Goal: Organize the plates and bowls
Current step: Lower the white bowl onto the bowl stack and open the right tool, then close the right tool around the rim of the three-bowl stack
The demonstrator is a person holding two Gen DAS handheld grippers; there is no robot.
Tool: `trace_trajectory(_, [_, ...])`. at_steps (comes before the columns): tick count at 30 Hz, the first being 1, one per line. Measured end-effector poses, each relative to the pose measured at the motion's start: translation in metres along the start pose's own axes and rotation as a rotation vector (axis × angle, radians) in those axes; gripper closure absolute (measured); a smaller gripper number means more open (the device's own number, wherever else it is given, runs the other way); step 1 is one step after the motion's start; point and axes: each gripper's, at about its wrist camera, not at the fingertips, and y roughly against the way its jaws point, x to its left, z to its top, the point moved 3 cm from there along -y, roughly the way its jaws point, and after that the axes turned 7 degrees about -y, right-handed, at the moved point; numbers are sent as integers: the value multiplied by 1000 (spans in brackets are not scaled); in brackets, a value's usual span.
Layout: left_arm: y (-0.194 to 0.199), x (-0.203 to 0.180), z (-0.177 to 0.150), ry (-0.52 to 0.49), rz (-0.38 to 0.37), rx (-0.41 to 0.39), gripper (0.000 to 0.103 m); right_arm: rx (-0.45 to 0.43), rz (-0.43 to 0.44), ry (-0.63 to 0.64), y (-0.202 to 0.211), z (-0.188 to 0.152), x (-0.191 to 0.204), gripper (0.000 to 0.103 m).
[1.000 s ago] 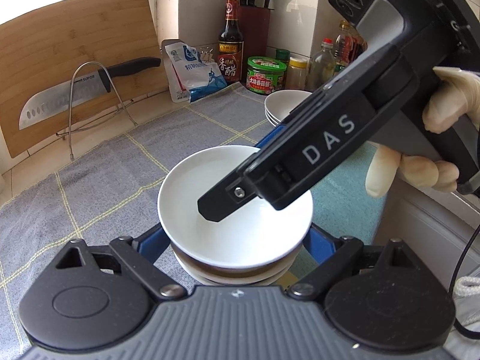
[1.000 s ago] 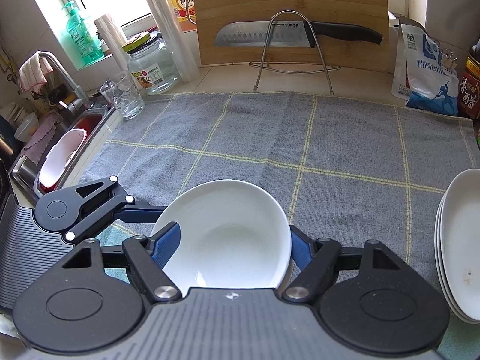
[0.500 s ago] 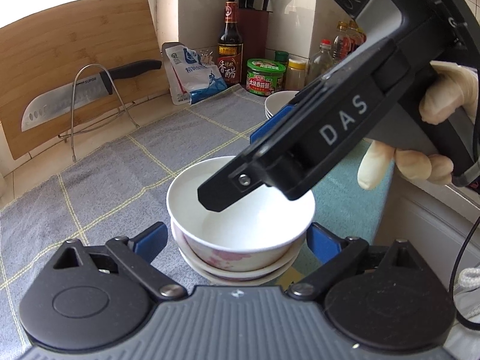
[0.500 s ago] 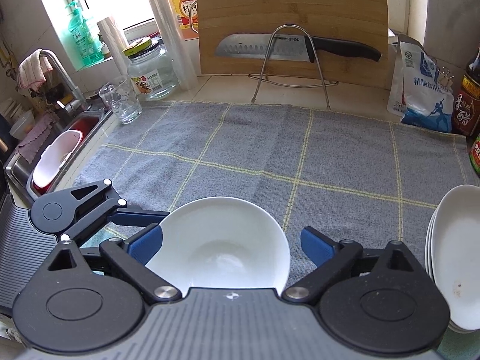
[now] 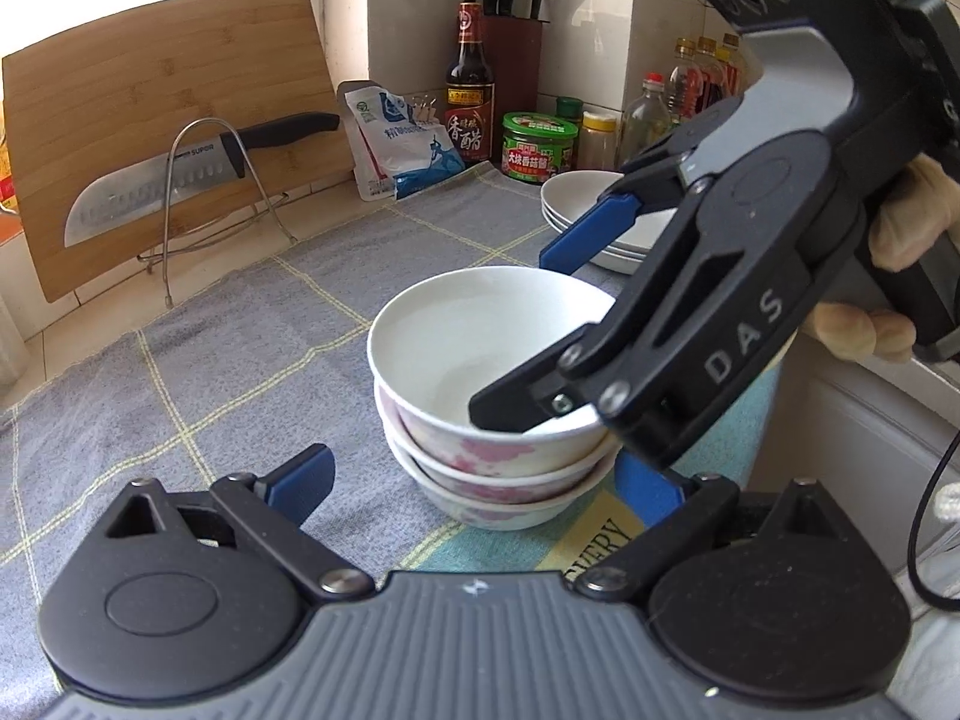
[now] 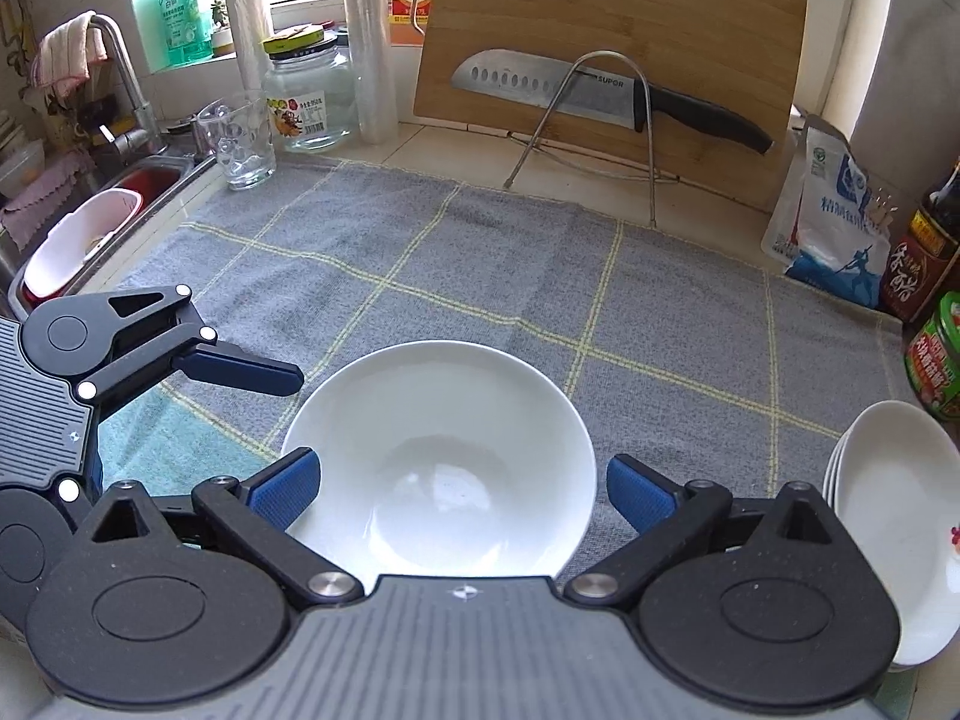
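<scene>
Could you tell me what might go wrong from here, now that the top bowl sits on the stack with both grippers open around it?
1. The right hand-held gripper, its jaws just opened, has one finger reaching over the top bowl; withdrawing carelessly could hook the rim.
2. The bowl stack stands near the towel's front edge, so a nudge might tip it.
3. The stack of plates lies close behind that gripper; a wide swing could strike it.

Right gripper [image 5: 576,330] hides the far right side of the stacked bowls [image 5: 480,420]. Plate stack [image 6: 900,528] is cut off at the right frame edge. Bottle labels [image 5: 696,84] are too small to read.
</scene>
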Motion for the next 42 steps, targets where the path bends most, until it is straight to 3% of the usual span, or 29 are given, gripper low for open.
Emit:
trace_trajectory(3, [-2,-1,-5,-39,-1,7,4,-41,-17,2,12,1,-6,0])
trace_trajectory(8, [-14,-1,-21,-79,-64,45,3,-88,-9,-32,38,-9,-23,0])
trace_trajectory(12, [-30,0,-30,-104,-103,102,4,-61,-20,-46,44,-30,-29,0])
trace_trajectory(20, [-49,3,-30,-137,-125,150,3,58,-32,-12,-1,-67,-28,0])
trace_trajectory(29, [-52,5,-31,-124,-123,139,0,138,55,67,-46,-77,-26,0])
trace_trajectory(36, [-56,6,-25,-111,-114,182,0,81,98,191,-47,-81,-24,0])
trace_trajectory(39, [-57,5,-22,-157,-121,180,1,39,126,215,-44,-87,-27,0])
trace_trajectory(42, [-56,6,-16,-201,-135,163,3,67,133,225,-45,-82,-27,0])
